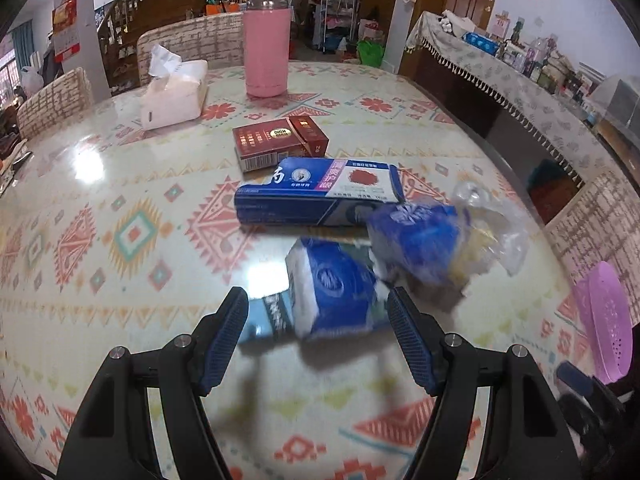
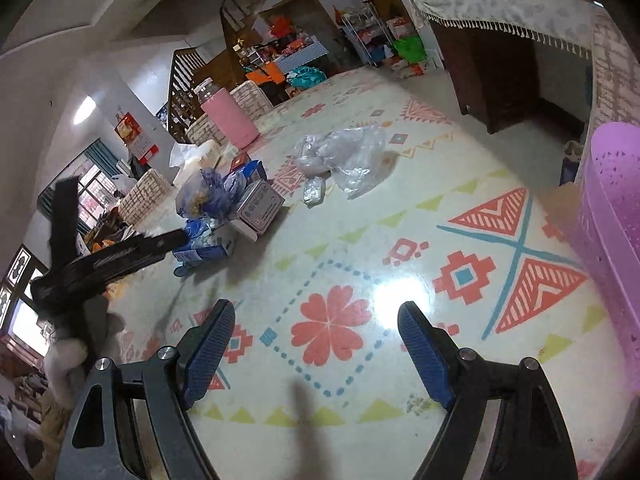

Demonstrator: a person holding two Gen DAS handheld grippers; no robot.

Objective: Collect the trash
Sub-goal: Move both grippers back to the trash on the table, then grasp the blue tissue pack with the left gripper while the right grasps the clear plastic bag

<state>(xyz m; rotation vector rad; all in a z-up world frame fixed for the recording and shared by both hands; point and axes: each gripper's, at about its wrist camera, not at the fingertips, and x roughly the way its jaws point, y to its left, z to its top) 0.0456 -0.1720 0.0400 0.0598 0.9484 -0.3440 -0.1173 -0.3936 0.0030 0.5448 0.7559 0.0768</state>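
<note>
My left gripper (image 1: 318, 300) is shut on a blue and white tissue pack (image 1: 336, 292), which hangs just above the table and casts a shadow under it. Beyond it lie a blurred blue plastic bag (image 1: 420, 240) with yellow bits inside, a long blue carton (image 1: 316, 192) and a red cigarette box (image 1: 280, 140). In the right wrist view my right gripper (image 2: 316, 312) stands open over bare tablecloth, nothing between its fingers. A crumpled clear bag (image 2: 348, 156) and a silver foil packet (image 2: 314, 191) lie farther ahead of it. A purple perforated basket (image 2: 608, 240) is at the right.
A pink thermos (image 1: 267, 48) and a white tissue box (image 1: 172, 92) stand at the far side of the patterned table (image 1: 120, 240). Chairs ring the far edge. A cluttered sideboard (image 1: 500, 76) runs along the right, across a gap in the floor.
</note>
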